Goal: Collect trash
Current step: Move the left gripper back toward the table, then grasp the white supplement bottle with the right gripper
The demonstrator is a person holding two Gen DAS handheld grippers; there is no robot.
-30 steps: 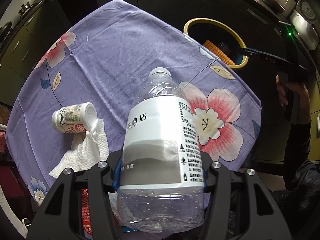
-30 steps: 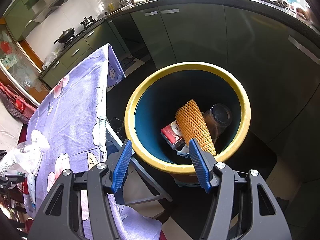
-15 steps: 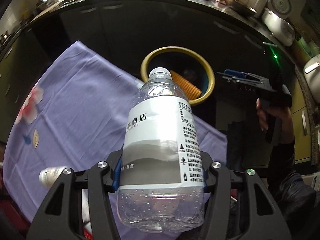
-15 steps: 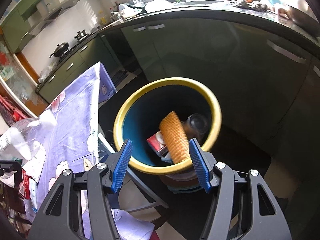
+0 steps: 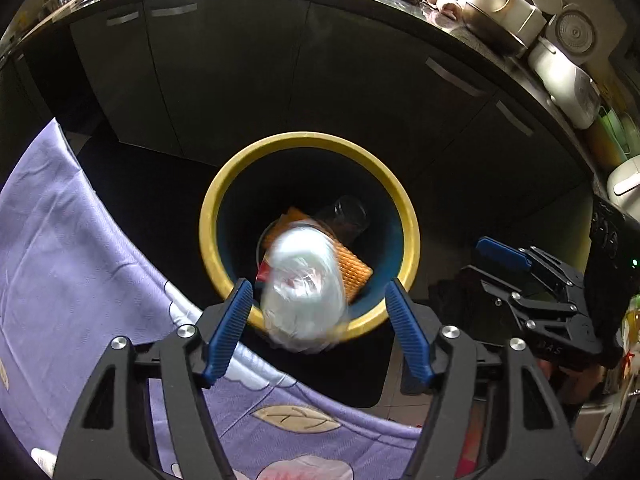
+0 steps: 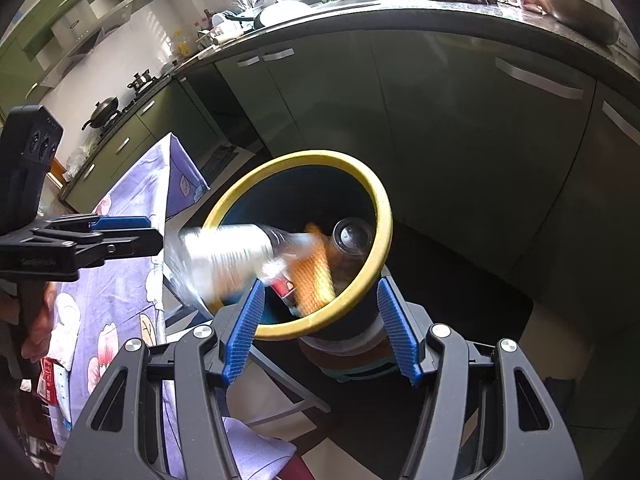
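A clear plastic water bottle (image 5: 304,292) with a white label is blurred in mid-air, free of both grippers, over the near rim of the yellow-rimmed trash bin (image 5: 240,168). It also shows in the right wrist view (image 6: 228,256), tipped toward the bin (image 6: 360,176). My left gripper (image 5: 320,320) is open and empty just above the bin's near rim. My right gripper (image 6: 318,312) is open and empty beside the bin. The bin holds an orange foam net (image 5: 352,268), a clear cup (image 5: 348,212) and a red carton (image 6: 282,290).
The table with the purple flowered cloth (image 5: 60,260) lies left of the bin. Dark kitchen cabinets (image 5: 240,60) stand behind it. A red and white packet (image 6: 52,376) lies on the cloth. The right gripper shows in the left wrist view (image 5: 520,280).
The left gripper carried the bottle from over the table to the bin, then opened. The bottle has left the fingers and is falling toward the bin. The right gripper drew back a little.
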